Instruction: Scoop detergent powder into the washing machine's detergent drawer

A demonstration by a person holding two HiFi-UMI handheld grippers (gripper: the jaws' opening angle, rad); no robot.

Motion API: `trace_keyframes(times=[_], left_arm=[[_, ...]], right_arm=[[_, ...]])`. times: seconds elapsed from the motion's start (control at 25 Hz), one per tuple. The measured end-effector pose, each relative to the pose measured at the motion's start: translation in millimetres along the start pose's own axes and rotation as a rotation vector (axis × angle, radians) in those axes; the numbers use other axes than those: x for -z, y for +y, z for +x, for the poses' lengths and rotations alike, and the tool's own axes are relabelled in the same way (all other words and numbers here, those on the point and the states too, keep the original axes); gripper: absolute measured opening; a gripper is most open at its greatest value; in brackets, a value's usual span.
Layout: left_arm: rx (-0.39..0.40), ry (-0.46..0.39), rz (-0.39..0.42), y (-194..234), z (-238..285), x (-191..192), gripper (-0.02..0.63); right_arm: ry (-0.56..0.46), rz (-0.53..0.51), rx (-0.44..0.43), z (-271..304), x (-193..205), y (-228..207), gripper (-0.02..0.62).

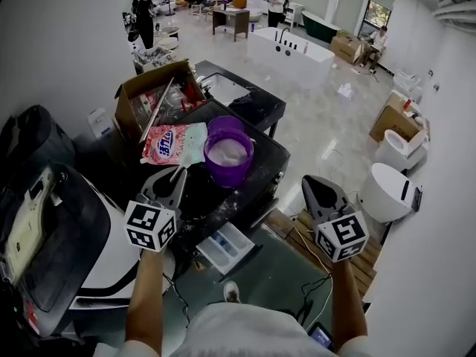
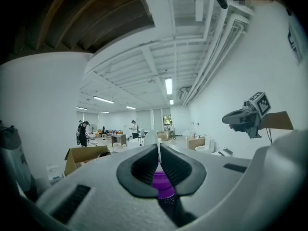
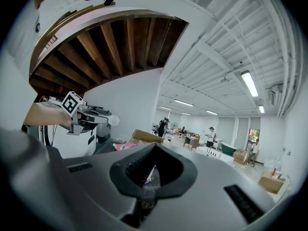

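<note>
On top of the washing machine (image 1: 269, 152), the purple bucket (image 1: 227, 171) of powder sits just ahead of the left claw (image 1: 172, 181), which is clamped on a white scoop (image 2: 150, 138). Right claw (image 1: 312, 187) is closed with nothing in it. The open drawer (image 1: 227, 248) is down between them.

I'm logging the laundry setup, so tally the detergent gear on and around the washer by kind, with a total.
Purple tub of powder: 1
Pink detergent bag: 1
White scoop, gripped by the left gripper: 1
Open detergent drawer: 1
Total: 4
</note>
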State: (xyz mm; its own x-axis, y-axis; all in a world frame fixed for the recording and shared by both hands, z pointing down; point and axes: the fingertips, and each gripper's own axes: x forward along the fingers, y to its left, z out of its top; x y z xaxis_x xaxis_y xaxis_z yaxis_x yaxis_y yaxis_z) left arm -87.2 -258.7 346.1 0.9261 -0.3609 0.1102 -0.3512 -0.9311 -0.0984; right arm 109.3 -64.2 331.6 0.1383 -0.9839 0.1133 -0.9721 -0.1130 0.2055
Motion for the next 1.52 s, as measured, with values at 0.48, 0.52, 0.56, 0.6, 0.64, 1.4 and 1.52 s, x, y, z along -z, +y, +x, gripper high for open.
trace_keyframes(times=[0.48, 0.52, 0.56, 0.6, 0.64, 1.4, 1.52], left_arm=[[0.148, 0.223, 0.140, -3.7, 77.9, 23.5, 0.017], [0.147, 0.243, 0.158, -3.1, 84.8, 24.3, 0.017], [0.144, 0.265, 0.175, -2.1, 92.1, 25.3, 0.017], [0.137, 0.290, 0.189, -0.8, 100.0, 26.5, 0.017], [0.131, 0.316, 0.198, 0.6, 108.3, 28.0, 0.017], [0.104, 0.756, 0.291, 3.1, 220.5, 87.5, 0.017], [0.104, 0.850, 0.328, 2.7, 227.6, 103.3, 0.017]], right_arm=[[0.036, -0.009, -0.055, 79.4, 28.4, -26.4, -0.005], [0.030, -0.011, -0.069, 87.2, 29.9, -29.0, -0.005], [0.023, -0.018, -0.084, 95.2, 31.4, -31.5, -0.005], [0.020, -0.029, -0.103, 103.5, 33.7, -34.3, -0.005], [0.022, -0.043, -0.124, 112.1, 36.9, -37.7, -0.005], [0.030, 0.021, -0.402, 233.9, 87.5, -93.9, -0.002], [0.030, 0.019, -0.427, 243.7, 93.2, -101.0, -0.002]])
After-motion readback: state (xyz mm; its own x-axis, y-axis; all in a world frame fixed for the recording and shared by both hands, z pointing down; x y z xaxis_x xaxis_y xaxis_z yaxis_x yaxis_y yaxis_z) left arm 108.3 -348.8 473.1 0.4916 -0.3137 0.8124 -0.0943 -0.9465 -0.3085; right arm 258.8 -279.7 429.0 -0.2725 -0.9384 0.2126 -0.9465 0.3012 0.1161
